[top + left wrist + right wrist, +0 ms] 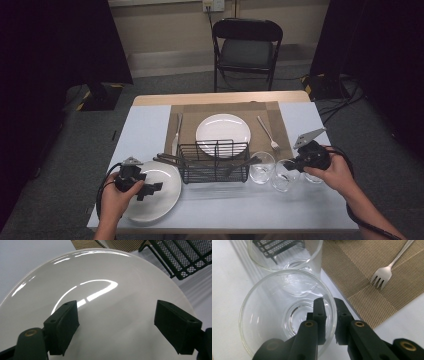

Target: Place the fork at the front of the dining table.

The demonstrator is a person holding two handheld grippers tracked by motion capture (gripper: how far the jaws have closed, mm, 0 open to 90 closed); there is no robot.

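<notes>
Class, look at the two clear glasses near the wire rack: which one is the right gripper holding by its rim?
The nearer glass, farther from the wire rack: the right gripper pinches its rim, one jaw inside. The other glass beside it stands untouched.

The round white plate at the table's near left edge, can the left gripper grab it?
Probably yes: the left gripper hovers open right over the round white plate, nothing between them.

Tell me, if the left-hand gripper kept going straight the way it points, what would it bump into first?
Probably the black wire rack. The left gripper hangs open over the near white plate, aimed across it toward the rack; if it tilts downward, which I can't judge, the plate comes first.
</notes>
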